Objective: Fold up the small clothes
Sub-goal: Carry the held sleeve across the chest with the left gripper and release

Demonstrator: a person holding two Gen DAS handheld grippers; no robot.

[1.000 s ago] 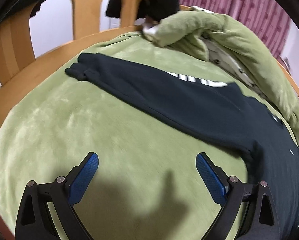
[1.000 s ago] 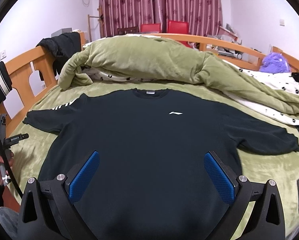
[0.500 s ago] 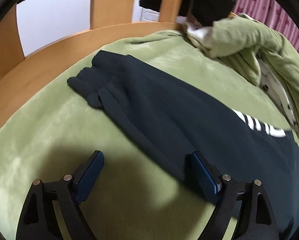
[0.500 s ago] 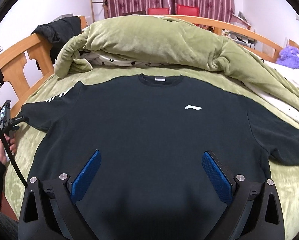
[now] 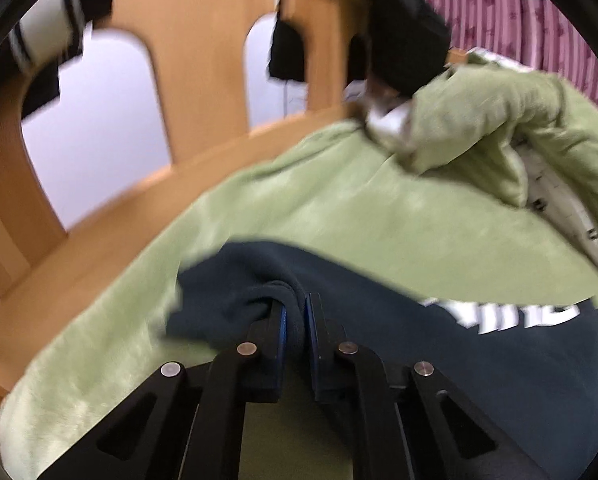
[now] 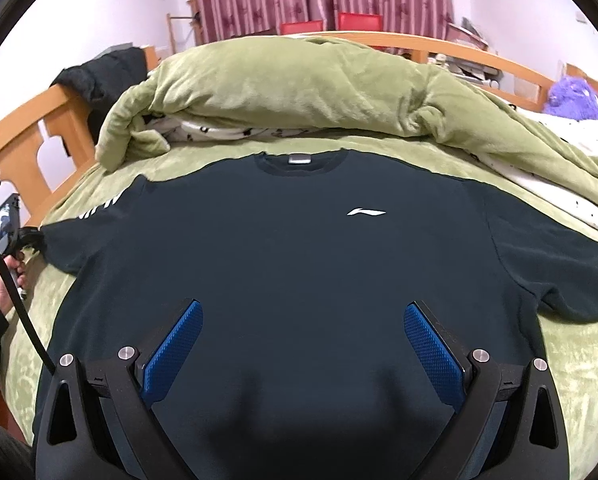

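A dark navy sweatshirt [image 6: 299, 260] lies flat, front up, on the green bed cover [image 6: 571, 360], both sleeves spread out. My left gripper [image 5: 295, 305] is closing tight on the end of the left sleeve [image 5: 227, 280], and the cuff fabric is bunched between its blue pads. The right wrist view shows that same grip small at the far left [image 6: 29, 236]. My right gripper [image 6: 303, 307] hangs open low over the lower front of the sweatshirt, with nothing between its fingers [image 6: 171, 352].
A heaped green duvet [image 6: 299, 88] lies behind the collar. The wooden bed rail [image 5: 203, 60] runs along the left, with black clothing [image 6: 103, 76] draped on it. A purple plush toy [image 6: 575, 96] sits far right. A person's hand [image 6: 7, 292] holds the left gripper.
My left gripper moved forward to the sleeve end and shut on the cuff. My right gripper sank closer to the sweatshirt's front and stayed open.
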